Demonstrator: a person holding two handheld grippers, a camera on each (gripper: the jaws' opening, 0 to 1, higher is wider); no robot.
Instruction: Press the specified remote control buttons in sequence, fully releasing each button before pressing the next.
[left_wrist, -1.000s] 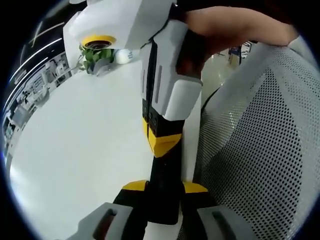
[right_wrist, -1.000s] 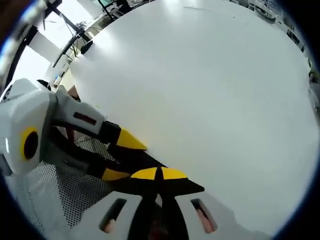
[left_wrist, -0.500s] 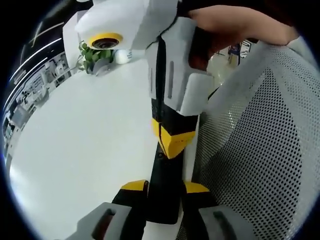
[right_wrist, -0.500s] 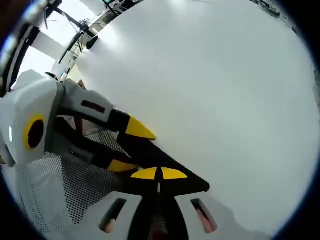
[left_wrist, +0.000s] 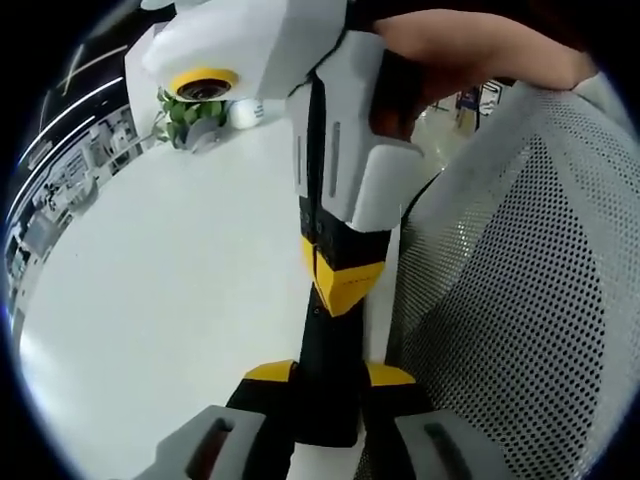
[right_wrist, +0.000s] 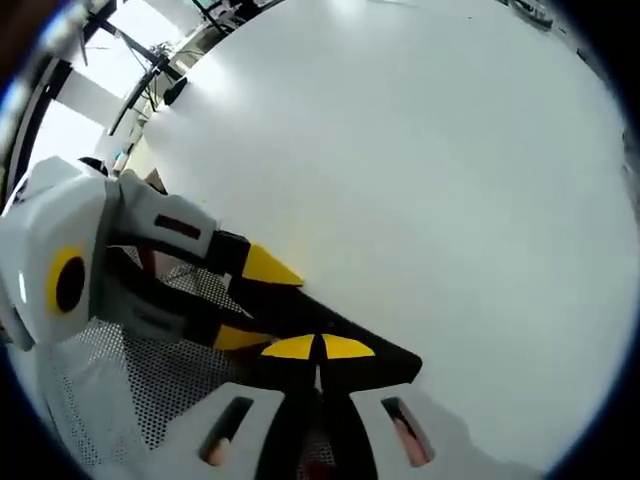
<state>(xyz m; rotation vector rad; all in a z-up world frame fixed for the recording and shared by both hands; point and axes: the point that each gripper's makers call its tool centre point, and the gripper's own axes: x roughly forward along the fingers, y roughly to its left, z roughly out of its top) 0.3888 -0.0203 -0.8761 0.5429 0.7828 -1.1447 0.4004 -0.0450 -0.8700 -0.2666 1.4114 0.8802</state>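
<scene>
1. Nearest, left gripper view: left tongs (left_wrist: 328, 375) are clenched on the near end of the black remote (left_wrist: 325, 410), one yellow tip on each long edge. This grip looks the same as a second ago.
2. Just beyond: right tongs (left_wrist: 340, 285) come in from above with the tips pinched together and nothing held. The tip is down on the remote's face.
3. Change over the last second: that tip drifted slightly sideways across the remote and is now partly back. The remote itself hasn't moved in the grip.
4. Right gripper view agrees: right tongs (right_wrist: 318, 347) have their tips together over the remote (right_wrist: 370, 352). Left tongs (right_wrist: 250, 303) straddle the remote from the left.
5. Judgement: mid-press or re-seating on a button. Button travel isn't visible, so I can't tell pressed from released.
6. The remote hangs at the tabletop (left_wrist: 150, 300) edge, with a mesh chair (left_wrist: 520, 300) beside it.
7. Far end: a green plant (left_wrist: 190, 115) and a white ball (left_wrist: 245, 112) sit well clear.
</scene>
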